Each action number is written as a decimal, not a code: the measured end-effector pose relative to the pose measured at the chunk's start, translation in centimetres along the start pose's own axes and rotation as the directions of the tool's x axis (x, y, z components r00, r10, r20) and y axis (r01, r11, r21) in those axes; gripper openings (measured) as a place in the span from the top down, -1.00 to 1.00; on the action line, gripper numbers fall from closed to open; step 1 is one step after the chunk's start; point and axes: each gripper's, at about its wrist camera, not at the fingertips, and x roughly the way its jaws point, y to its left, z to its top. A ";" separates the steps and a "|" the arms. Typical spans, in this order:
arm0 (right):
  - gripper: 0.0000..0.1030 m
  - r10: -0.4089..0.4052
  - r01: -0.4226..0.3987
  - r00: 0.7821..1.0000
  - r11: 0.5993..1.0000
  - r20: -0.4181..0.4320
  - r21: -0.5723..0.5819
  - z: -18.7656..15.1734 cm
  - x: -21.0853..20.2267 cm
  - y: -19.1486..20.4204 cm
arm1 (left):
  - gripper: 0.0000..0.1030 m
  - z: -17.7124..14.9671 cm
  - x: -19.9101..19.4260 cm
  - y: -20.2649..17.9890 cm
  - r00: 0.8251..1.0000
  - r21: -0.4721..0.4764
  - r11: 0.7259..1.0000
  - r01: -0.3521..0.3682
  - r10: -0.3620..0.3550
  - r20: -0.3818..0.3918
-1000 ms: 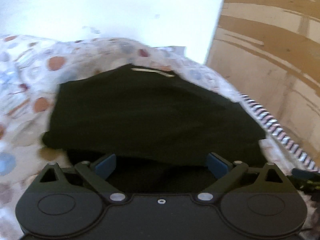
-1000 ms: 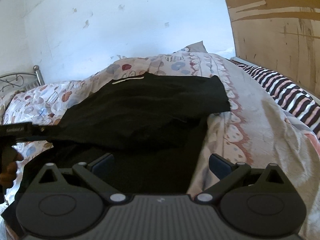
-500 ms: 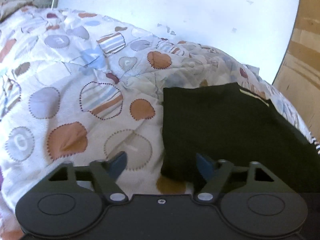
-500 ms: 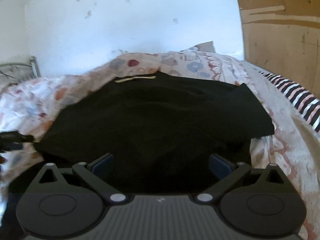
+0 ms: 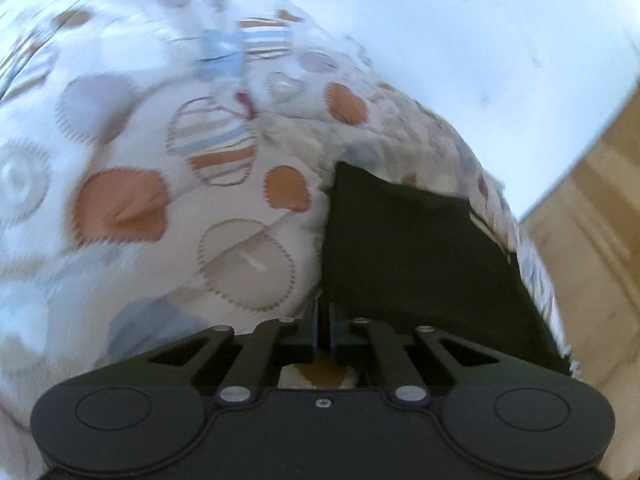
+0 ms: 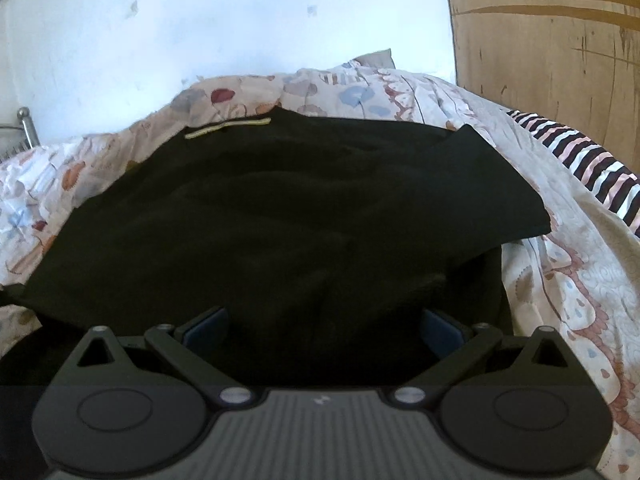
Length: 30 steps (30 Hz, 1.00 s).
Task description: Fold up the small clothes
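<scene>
A black garment (image 6: 288, 216) lies spread on the patterned quilt (image 6: 580, 280), a pale yellow label strip (image 6: 228, 128) at its far edge. In the right wrist view my right gripper (image 6: 322, 328) hangs open over the garment's near part, the dark cloth showing between its blue pads (image 6: 206, 326). In the left wrist view the black garment (image 5: 412, 248) fills the right half. My left gripper (image 5: 323, 320) is at its near left corner, jaws closing tight together with the cloth's edge pinched between the fingertips.
The quilt (image 5: 140, 200) with orange and striped circles spreads to the left of the garment. A white wall (image 6: 200, 20) stands behind the bed and a brown board (image 6: 552, 40) at the right. A striped cloth (image 6: 580, 168) lies at the right edge, a metal bedpost (image 6: 28, 124) far left.
My left gripper swung from above the garment to its left edge, rolled, and closed its jaws on the corner. The right gripper moved forward over the garment, still open.
</scene>
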 end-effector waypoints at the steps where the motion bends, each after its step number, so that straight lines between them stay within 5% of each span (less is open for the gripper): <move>1: -1.00 -0.008 0.008 1.000 1.000 -0.008 -0.006 -0.1 0.2 0.1 | 0.92 -0.2 0.1 0.5 1.000 -0.028 1.000 0.001 -0.001 -0.002; 5: -1.00 -0.035 0.035 0.999 0.999 -0.037 -0.019 -0.5 0.8 0.3 | 0.92 -0.5 0.6 1.7 1.000 -0.106 0.994 0.010 -0.012 -0.017; 9: -1.00 -0.031 0.031 0.999 1.000 -0.038 -0.006 -0.5 0.8 0.1 | 0.75 -0.2 0.3 0.1 1.000 0.008 1.000 -0.013 0.013 -0.021; 14: -1.00 0.042 -0.042 0.999 0.999 -0.007 0.011 -0.7 -1.4 -1.0 | -0.53 -0.8 -2.1 -2.1 0.999 0.166 0.986 -0.035 0.036 -0.001; 17: -1.00 0.111 -0.111 0.993 0.994 0.024 0.002 -1.5 -4.2 -2.2 | -0.82 -2.3 -4.6 -3.2 0.999 0.277 0.960 -0.029 0.024 0.022; 24: -1.00 0.185 -0.180 0.981 0.979 0.051 -0.098 -5.4 -12.0 -4.3 | -0.99 -8.2 -9.9 -4.3 0.997 0.444 0.893 -0.072 0.065 0.032; 30: -1.00 0.184 -0.183 0.983 0.980 -0.006 -0.081 -9.2 -16.3 -5.0 | -0.99 -12.7 -13.0 -3.4 0.997 0.409 0.911 -0.049 0.068 -0.032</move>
